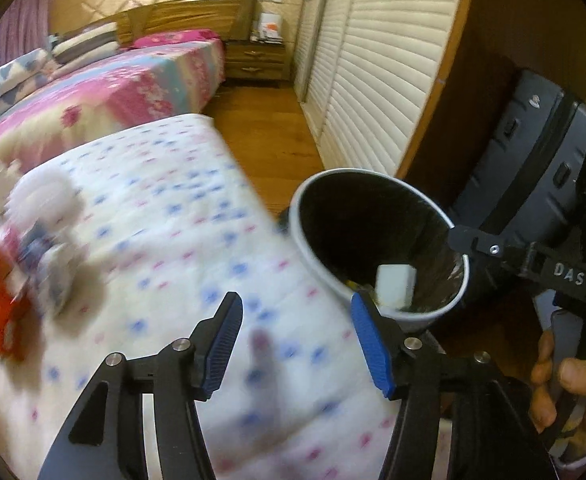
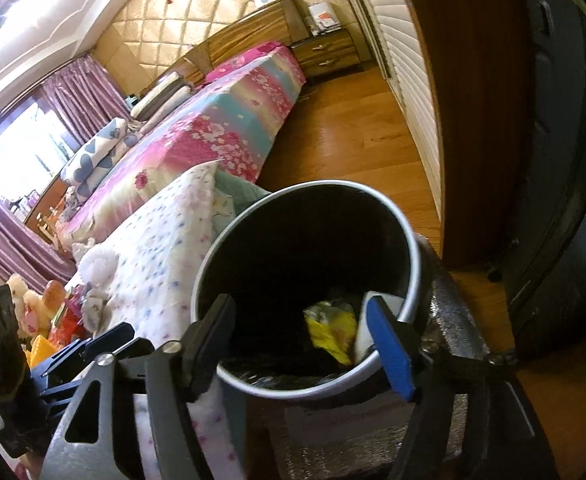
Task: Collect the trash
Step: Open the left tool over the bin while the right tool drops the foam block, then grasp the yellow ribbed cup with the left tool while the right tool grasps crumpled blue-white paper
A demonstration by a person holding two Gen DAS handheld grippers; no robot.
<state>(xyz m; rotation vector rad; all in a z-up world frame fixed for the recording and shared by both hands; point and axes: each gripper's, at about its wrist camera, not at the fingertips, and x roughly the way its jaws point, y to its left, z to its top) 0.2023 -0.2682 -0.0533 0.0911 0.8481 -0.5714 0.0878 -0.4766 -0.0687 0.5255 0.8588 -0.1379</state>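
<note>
A white-rimmed bin with a black liner [image 1: 321, 256] stands beside the dotted white quilt [image 1: 165, 232]; it also shows in the right wrist view [image 2: 409, 248]. Inside lie a white piece [image 1: 395, 284] and a yellow wrapper [image 2: 333, 330]. My left gripper [image 1: 297, 320] is open and empty, above the quilt's edge just left of the bin. My right gripper [image 2: 305, 328] is open and empty, right over the bin's near rim. It shows from the side in the left wrist view [image 1: 463, 240]. A blurred pile of red and white packets [image 1: 21, 272] lies on the quilt at the left.
A dark suitcase [image 1: 533, 152] stands right of the bin against a wooden panel. White louvred wardrobe doors [image 1: 373, 80] line the right wall. A floral bed [image 2: 221, 120] and a nightstand [image 2: 325, 54] lie beyond. Plush toys [image 2: 33, 304] sit at the far left.
</note>
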